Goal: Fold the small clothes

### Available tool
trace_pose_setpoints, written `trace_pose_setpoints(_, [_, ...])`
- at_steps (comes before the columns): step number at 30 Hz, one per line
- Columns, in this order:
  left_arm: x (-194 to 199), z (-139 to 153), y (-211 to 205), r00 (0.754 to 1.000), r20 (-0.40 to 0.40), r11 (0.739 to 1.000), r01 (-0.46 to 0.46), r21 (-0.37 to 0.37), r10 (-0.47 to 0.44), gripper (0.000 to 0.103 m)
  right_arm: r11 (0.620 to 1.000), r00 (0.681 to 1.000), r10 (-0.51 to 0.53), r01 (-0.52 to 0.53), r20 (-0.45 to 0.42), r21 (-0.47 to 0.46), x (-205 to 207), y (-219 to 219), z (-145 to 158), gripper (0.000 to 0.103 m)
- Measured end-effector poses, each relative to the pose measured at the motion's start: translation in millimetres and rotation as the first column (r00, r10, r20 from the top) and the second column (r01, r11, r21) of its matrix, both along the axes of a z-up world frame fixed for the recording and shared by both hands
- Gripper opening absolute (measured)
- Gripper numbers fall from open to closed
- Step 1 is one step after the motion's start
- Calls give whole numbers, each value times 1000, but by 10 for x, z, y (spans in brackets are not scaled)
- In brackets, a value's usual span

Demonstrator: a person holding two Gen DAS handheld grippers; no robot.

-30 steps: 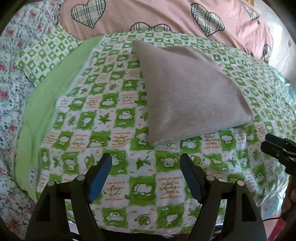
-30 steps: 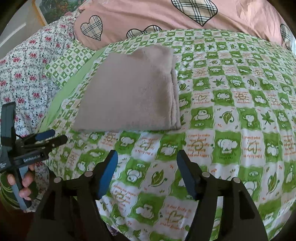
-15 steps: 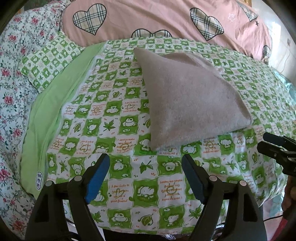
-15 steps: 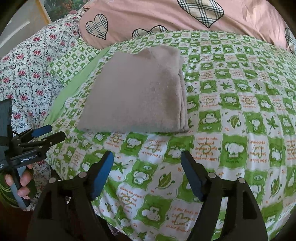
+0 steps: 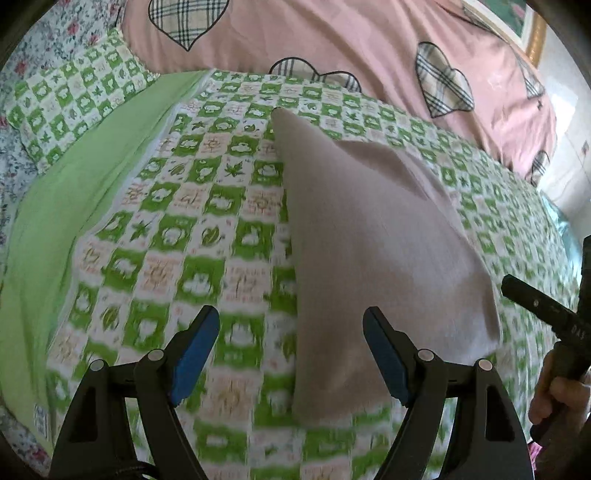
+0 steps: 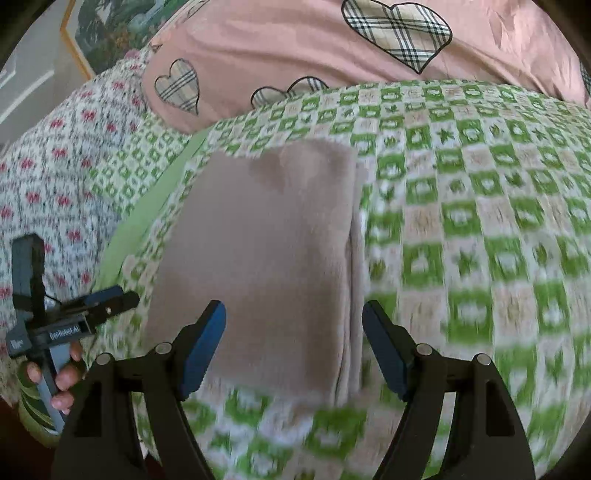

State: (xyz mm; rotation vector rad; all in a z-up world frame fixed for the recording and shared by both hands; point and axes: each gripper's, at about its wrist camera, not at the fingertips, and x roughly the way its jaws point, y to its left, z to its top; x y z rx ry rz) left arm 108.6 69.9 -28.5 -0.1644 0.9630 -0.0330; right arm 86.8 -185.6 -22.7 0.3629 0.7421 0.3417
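Observation:
A folded beige-pink cloth [image 5: 376, 236] lies flat on the green checked bed cover [image 5: 192, 229]. In the left wrist view my left gripper [image 5: 291, 332] is open and empty, over the cloth's near left corner. In the right wrist view the cloth [image 6: 266, 251] lies with its layered edge on the right, and my right gripper [image 6: 293, 332] is open and empty, over its near right part. Each view shows the other gripper at its edge: the right one [image 5: 546, 314] and the left one [image 6: 107, 302], hand-held.
A pink quilt with plaid hearts [image 5: 332, 48] is piled behind the cloth. A plain green strip [image 5: 74, 192] and a floral sheet [image 6: 48, 173] lie to the left. A framed picture [image 6: 110, 29] hangs on the wall behind.
Both grippers have moved forward toward the cloth, which now looms larger and reaches between the fingers. The cloth itself has not moved. Both stay open.

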Motion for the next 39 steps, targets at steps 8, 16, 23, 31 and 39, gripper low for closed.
trace_pose_setpoints(8, [705,-98,120,999,-31,993,-15,-116,11,80,993,999,-11,15,-39,115,787,-161,-44,77])
trace_pose_setpoints(16, [1396,-260,271,997,-81,955,-14,-297,-11,82,971,993,-7,34,-115,237,1412,-304,-211,77])
trace_pose_setpoints(23, [1874,-486,270,993,-88,919,34,-393,-74,32,984,995,11,7,-102,177,1603,-209,-223,9])
trace_pose_setpoints(31, [1883,-424,123,998,0,959,57,-277,-59,28,993,999,-30,34,-37,115,1541,-212,-128,8])
trace_pose_setpoints(39, [2195,-331,328,1000,13,985,-10,-171,13,34,987,993,-76,88,-95,135,1512,-305,-225,19])
